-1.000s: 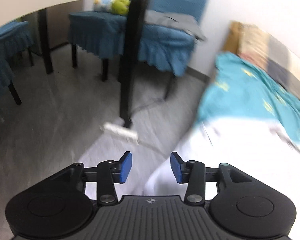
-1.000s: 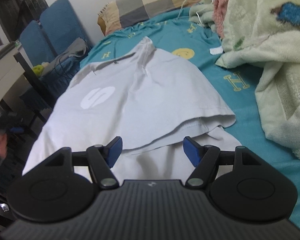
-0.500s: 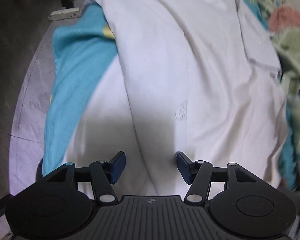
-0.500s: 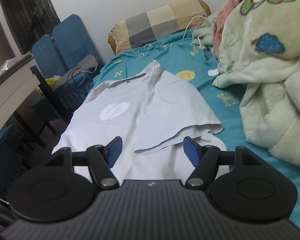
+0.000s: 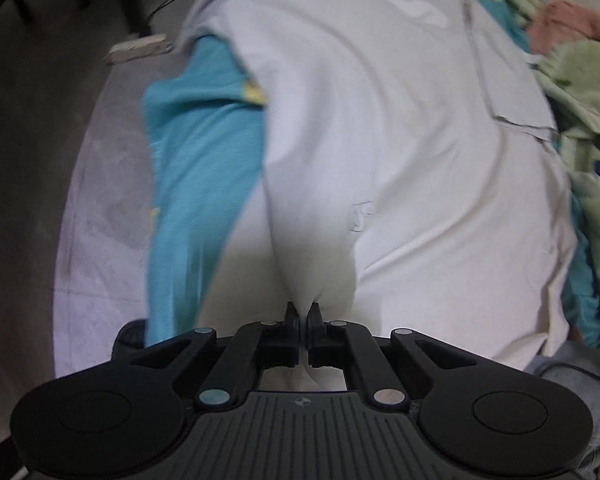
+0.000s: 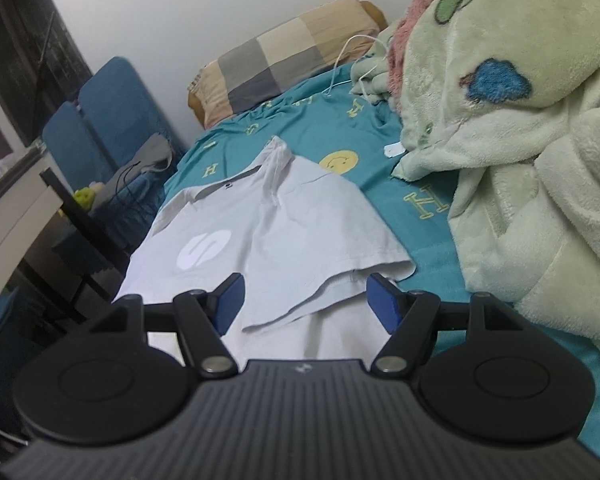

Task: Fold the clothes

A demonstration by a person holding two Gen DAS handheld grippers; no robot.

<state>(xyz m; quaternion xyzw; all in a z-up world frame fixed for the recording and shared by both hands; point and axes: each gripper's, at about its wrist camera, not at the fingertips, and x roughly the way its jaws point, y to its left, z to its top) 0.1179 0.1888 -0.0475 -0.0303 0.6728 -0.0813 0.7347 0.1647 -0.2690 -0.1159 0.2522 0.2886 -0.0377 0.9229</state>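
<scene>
The white polo shirt (image 6: pixel 284 236) lies spread face-up on the bed's teal sheet (image 6: pixel 428 236), collar toward the checked pillow (image 6: pixel 284 56), with its right sleeve already folded in over the chest. Treat it as light, limp cloth: it will sag and drape from any point you lift, and a thin single layer can slip out of a shallow pinch. Take it at a hem or a corner, where the doubled, stitched edge gives the pads something to bite, and expect the rest to trail behind you.

Your left tongs (image 5: pixel 303 314) are pressed together on a gathered pinch of the shirt (image 5: pixel 380 152) at its lower edge, near the side of the bed; the fabric rises into a narrow peak between the fingers and pulls taut wrinkles up the body. The view is motion-blurred, so you cannot tell how many layers are caught.

Your right tongs (image 6: pixel 306 300) are spread wide and hold nothing. They hang just above the lower right part of the shirt, with the folded sleeve's edge lying between the blue pads (image 6: pixel 230 300). The fluffy green blanket (image 6: pixel 520 140) lies just beside that side, so keep the right pads from snagging it.
</scene>
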